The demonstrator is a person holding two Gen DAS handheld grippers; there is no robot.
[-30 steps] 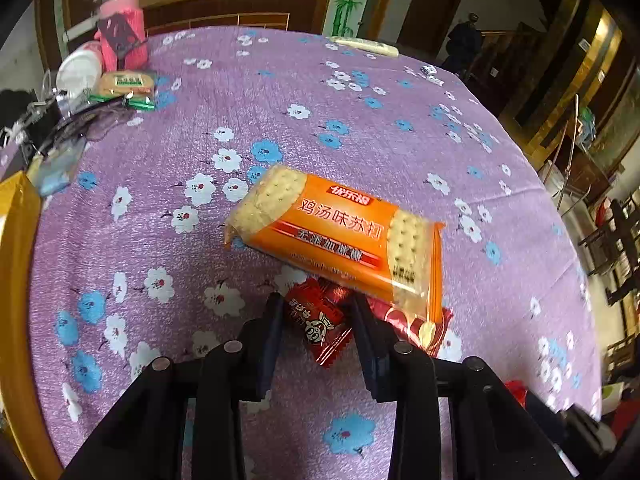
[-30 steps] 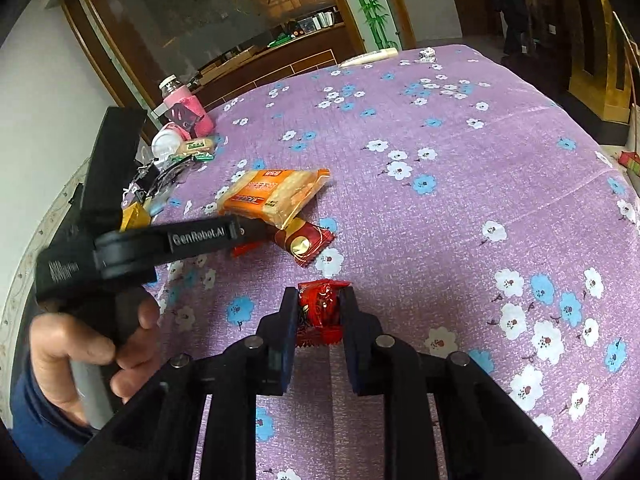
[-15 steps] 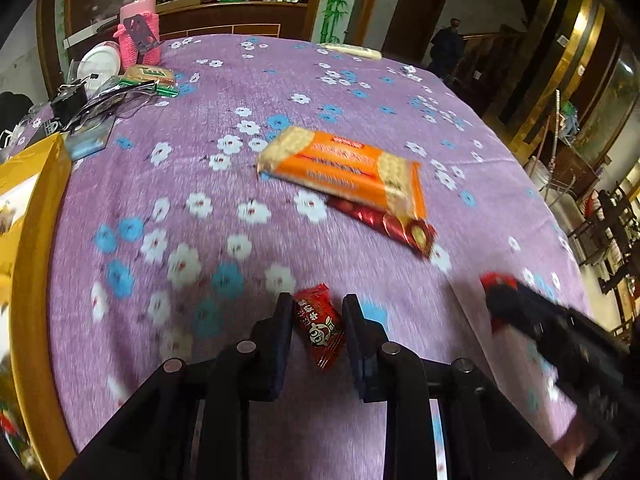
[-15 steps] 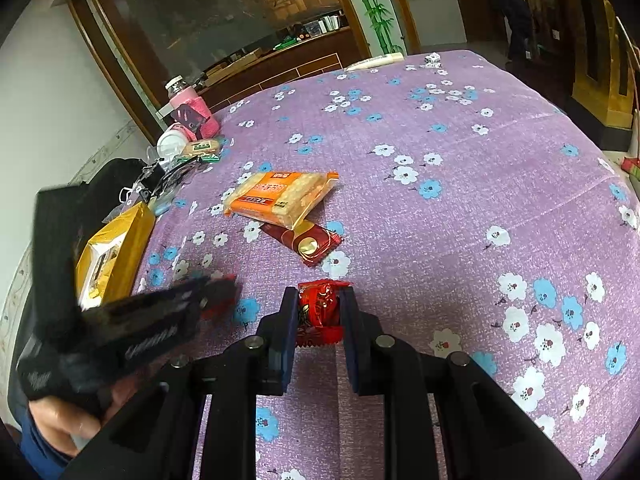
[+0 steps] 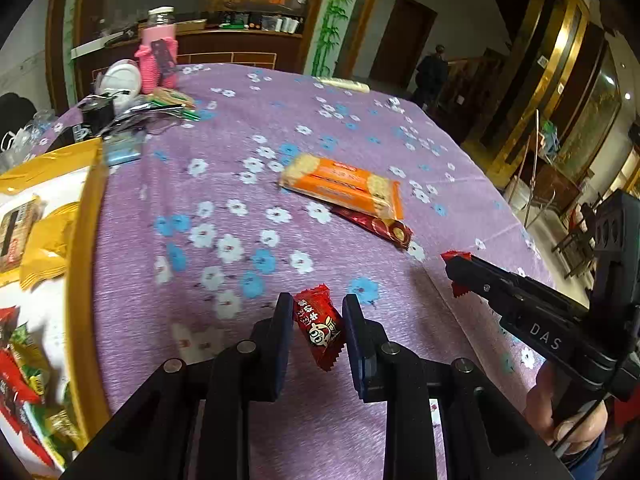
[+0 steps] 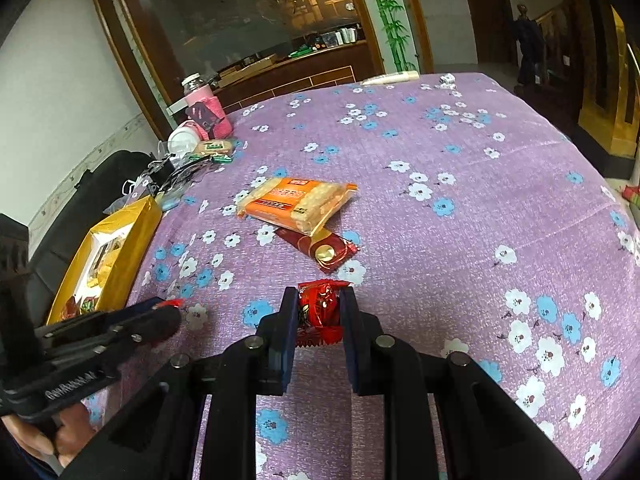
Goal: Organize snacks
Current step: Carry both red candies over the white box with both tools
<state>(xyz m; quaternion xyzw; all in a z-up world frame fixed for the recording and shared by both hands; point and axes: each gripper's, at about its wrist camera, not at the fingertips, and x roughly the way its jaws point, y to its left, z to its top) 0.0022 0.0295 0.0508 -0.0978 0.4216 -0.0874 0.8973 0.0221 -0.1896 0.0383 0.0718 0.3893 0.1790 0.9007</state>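
Note:
My left gripper [image 5: 319, 304] is shut on a small red candy [image 5: 320, 324] and holds it just above the purple flowered tablecloth [image 5: 240, 152]. My right gripper [image 6: 319, 296] is shut on another red candy [image 6: 320, 308], low over the cloth. In the left wrist view it shows at the right [image 5: 460, 270], with a hand on its handle. Farther out lies an orange cracker pack [image 5: 344, 188] [image 6: 296, 200], partly on top of a dark red wrapper with a gold disc [image 5: 380, 226] [image 6: 324, 250]. A yellow box [image 5: 82, 248] [image 6: 132, 240] of wrapped snacks stands at the left.
At the far left of the table stand a pink-sleeved bottle [image 5: 158, 60], a white cup [image 5: 120, 80] and a clutter of cables and small packs [image 5: 132, 116]. A white tube [image 6: 392, 78] lies at the far edge. The left gripper's body [image 6: 100, 340] crosses the right wrist view.
My left gripper closed on the red candy beside the cracker pack, lifted it and drew back and left, toward the yellow box. The right gripper kept still with its candy.

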